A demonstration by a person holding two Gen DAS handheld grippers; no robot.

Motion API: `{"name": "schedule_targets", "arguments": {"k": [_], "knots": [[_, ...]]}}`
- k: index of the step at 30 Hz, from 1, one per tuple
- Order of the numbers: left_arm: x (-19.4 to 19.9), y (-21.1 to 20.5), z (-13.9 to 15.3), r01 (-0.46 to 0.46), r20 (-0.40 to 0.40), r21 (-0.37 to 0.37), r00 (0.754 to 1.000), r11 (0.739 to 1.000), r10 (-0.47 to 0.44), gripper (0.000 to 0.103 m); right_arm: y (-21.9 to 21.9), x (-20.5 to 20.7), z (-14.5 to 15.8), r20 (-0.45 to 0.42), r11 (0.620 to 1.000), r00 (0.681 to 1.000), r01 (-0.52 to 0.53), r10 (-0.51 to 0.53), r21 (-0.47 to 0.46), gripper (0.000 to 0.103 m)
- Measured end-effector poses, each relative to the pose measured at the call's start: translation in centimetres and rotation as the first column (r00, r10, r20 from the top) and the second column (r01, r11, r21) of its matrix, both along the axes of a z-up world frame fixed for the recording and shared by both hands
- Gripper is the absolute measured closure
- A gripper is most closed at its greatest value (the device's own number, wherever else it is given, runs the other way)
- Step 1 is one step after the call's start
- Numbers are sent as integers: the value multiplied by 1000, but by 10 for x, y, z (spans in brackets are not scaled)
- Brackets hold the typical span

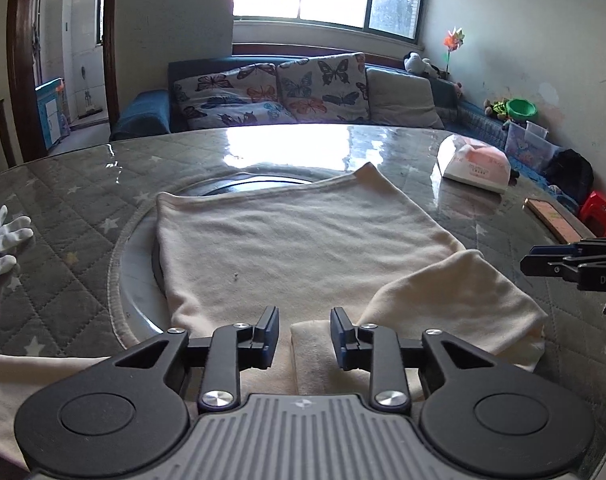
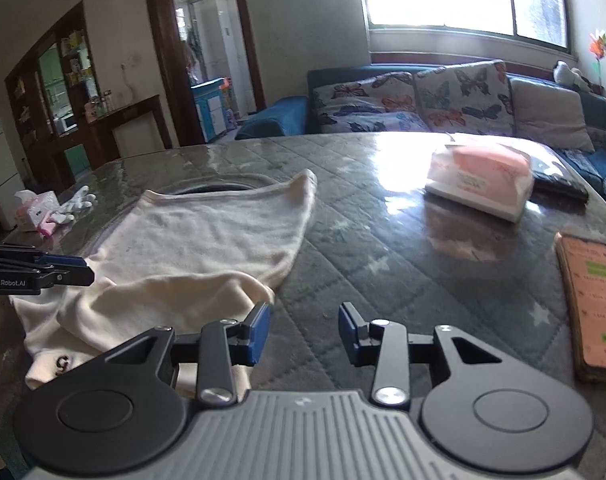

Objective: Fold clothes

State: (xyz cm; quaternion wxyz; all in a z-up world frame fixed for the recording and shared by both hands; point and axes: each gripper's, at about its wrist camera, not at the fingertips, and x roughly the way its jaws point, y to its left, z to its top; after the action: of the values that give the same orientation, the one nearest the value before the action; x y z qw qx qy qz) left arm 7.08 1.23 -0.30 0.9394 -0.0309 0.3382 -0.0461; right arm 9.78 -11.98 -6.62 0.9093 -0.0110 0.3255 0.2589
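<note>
Far left on the quilted grey surface (image 1: pixel 83 216): a white glove (image 1: pixel 7 232). Centre, toward the near edge: cream knit garment (image 1: pixel 295 248), spread flat with its right sleeve folded inward. Left claw (image 1: pixel 305 334) open above its near hem, right claw (image 2: pixel 305 330) open over bare surface beside it. Mid-fold, seemingly; next, pinching a hem or sleeve.
</note>
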Motion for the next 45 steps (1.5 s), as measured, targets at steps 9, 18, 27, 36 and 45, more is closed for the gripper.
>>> {"name": "schedule_targets", "arguments": {"k": [9,18,27,36,45], "knots": [[-9,-23,-8,162,-21,9,987,987,-162,72,34,7,-1,20,995,995,-99,100,-15,66],[-9,-25,-22,196,-82,29,978,980,-193,70,44,18,-23,-27,989,992,-125,124,-82,68],[-12,-25,-14,201,-80,43,977,979,-197,66,30,2,-9,10,988,989,-147,147,-54,68],[-7,-25,-10,193,-78,40,979,980,-189,63,28,-13,-17,-7,978,983,-185,186,-97,68],[-6,-25,-12,179,-89,52,981,982,-174,60,29,-8,-2,42,976,978,-200,204,-86,68]]}}
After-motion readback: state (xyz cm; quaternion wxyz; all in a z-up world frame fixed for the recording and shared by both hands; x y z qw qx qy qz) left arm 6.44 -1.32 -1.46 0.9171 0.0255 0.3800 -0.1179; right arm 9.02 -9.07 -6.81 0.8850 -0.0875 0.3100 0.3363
